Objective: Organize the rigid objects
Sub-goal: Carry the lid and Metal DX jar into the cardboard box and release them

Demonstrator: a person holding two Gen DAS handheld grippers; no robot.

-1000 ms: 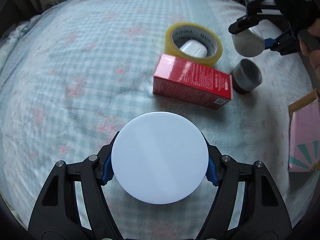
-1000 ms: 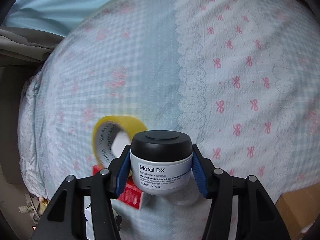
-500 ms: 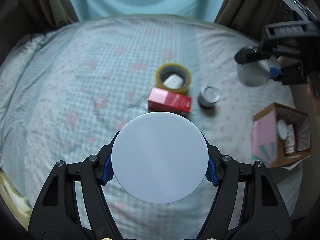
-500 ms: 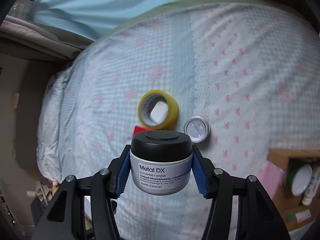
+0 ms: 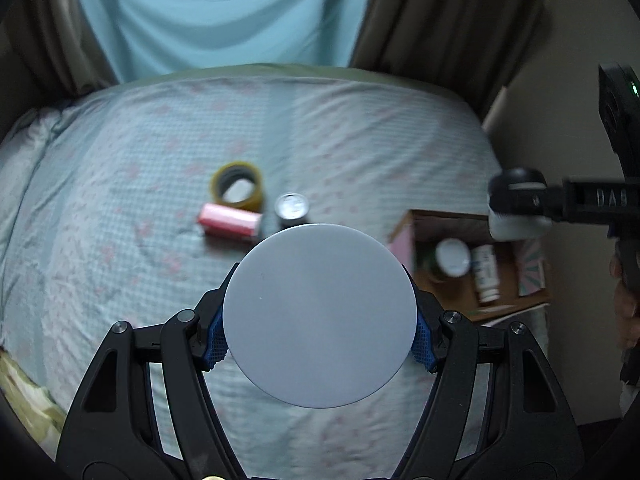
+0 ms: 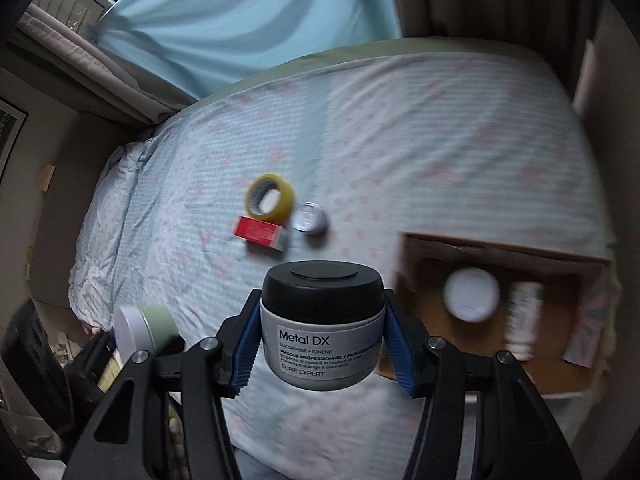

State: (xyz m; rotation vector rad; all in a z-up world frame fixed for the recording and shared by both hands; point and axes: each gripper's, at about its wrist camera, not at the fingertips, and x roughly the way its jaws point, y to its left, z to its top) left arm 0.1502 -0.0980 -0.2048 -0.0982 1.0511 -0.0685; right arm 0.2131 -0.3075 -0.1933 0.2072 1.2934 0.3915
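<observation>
My left gripper (image 5: 320,340) is shut on a round jar with a white lid (image 5: 320,316), held high above the bed. The same jar shows in the right wrist view as a green jar (image 6: 160,326) at the lower left. My right gripper (image 6: 322,344) is shut on a grey "Metal DX" jar with a black lid (image 6: 322,332). In the left wrist view that right gripper (image 5: 520,208) hangs above a cardboard box (image 5: 444,220). On the bedspread lie a yellow tape roll (image 5: 237,186), a red box (image 5: 230,220) and a small tin (image 5: 292,208).
The cardboard box (image 6: 500,250) stands at the bed's right edge and holds a white-lidded jar (image 6: 472,294) and a bottle (image 6: 522,320). Something white lies inside the tape roll (image 6: 270,200). Curtains hang behind the bed. A hand (image 5: 624,304) holds the right gripper.
Both grippers rose and drew back with their jars still held, so the things on the bed look smaller. The cardboard box came into full view.
</observation>
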